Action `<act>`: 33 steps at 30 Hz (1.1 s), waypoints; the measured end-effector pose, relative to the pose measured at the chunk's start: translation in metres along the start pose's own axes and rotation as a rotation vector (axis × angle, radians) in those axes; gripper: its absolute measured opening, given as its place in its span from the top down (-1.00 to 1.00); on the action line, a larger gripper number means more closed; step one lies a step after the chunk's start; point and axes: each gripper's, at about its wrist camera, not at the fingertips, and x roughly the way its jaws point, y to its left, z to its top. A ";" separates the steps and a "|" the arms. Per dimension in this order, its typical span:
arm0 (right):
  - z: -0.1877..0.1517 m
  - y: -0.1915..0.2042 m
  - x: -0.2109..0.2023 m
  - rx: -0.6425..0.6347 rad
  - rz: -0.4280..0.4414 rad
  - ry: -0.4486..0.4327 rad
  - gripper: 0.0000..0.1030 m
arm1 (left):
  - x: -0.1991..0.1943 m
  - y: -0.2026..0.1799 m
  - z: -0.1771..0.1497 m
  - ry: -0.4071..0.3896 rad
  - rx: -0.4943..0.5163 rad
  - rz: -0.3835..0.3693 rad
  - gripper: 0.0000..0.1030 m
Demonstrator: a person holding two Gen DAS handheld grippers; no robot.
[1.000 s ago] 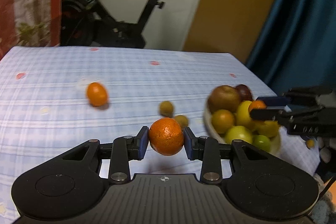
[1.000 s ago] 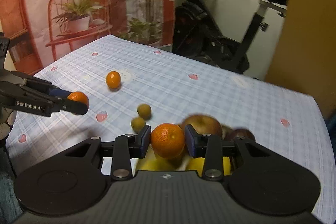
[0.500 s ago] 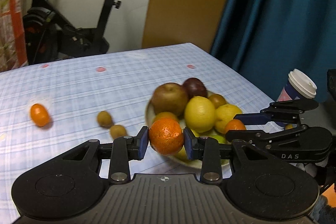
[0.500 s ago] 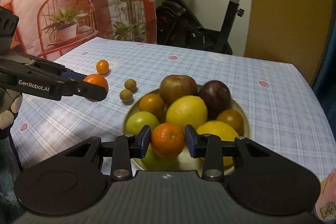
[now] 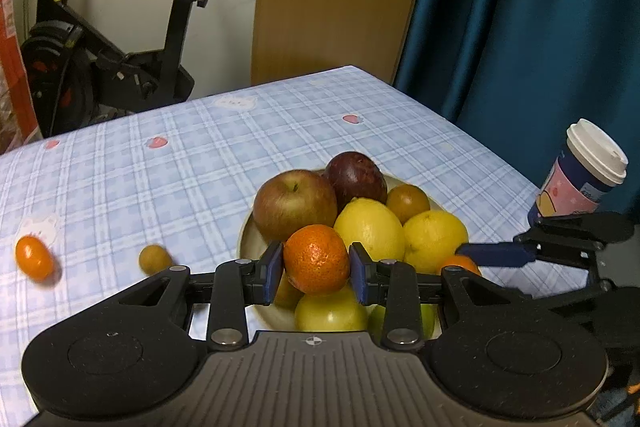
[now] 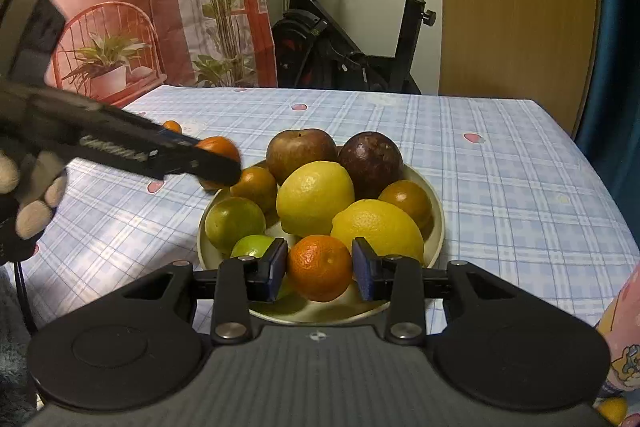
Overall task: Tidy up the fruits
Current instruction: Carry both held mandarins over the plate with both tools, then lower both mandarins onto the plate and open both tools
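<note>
A cream plate (image 6: 438,227) on the blue checked tablecloth holds an apple (image 6: 301,155), a dark plum (image 6: 371,163), lemons (image 6: 315,197), green limes and brownish fruits. My left gripper (image 5: 316,269) is shut on a mandarin (image 5: 317,264) and holds it over the plate's near-left rim (image 5: 245,231). My right gripper (image 6: 320,269) is shut on another mandarin (image 6: 319,266), low over the plate's front. In the right wrist view the left gripper (image 6: 208,161) shows at the left with its mandarin. In the left wrist view the right gripper's fingers (image 5: 496,254) reach in from the right.
A small orange kumquat (image 5: 34,258) and a small brown fruit (image 5: 154,259) lie loose on the cloth left of the plate. A lidded paper cup (image 5: 580,173) stands near the table's right edge. An exercise bike (image 5: 120,39) stands behind the table.
Both grippers have moved in over the plate with their mandarins. The right mandarin has come down to the plate's front; the left one has reached the plate's left rim.
</note>
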 end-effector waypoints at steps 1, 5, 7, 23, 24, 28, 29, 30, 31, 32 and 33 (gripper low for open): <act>-0.001 0.001 0.000 -0.005 0.000 0.000 0.26 | 0.003 -0.001 0.001 0.002 0.006 0.001 0.27; -0.002 0.003 0.000 -0.020 0.006 -0.007 0.26 | 0.012 -0.007 0.002 0.014 0.024 0.011 0.27; -0.003 0.005 0.000 -0.031 0.003 -0.011 0.26 | 0.014 -0.007 0.002 0.020 0.030 0.013 0.27; -0.010 0.003 0.000 0.019 0.017 -0.010 0.26 | 0.019 -0.007 0.004 0.025 0.041 0.017 0.26; -0.010 0.003 0.000 0.021 0.016 -0.010 0.26 | 0.019 -0.008 0.004 0.026 0.040 0.016 0.26; -0.010 0.004 0.000 0.029 0.011 -0.011 0.26 | 0.019 -0.008 0.004 0.030 0.041 0.013 0.25; -0.010 0.003 0.000 0.031 0.010 -0.011 0.25 | 0.019 -0.008 0.004 0.031 0.041 0.012 0.23; -0.010 0.003 0.000 0.033 0.010 -0.011 0.25 | 0.018 -0.009 0.004 0.031 0.042 0.011 0.19; -0.010 0.003 0.000 0.035 0.009 -0.011 0.25 | 0.018 -0.009 0.004 0.030 0.042 0.012 0.11; -0.009 0.003 0.000 0.037 0.009 -0.011 0.25 | 0.017 -0.009 0.003 0.026 0.043 0.016 0.07; -0.009 0.002 0.000 0.038 0.008 -0.010 0.25 | 0.016 -0.009 0.003 0.023 0.042 0.020 0.03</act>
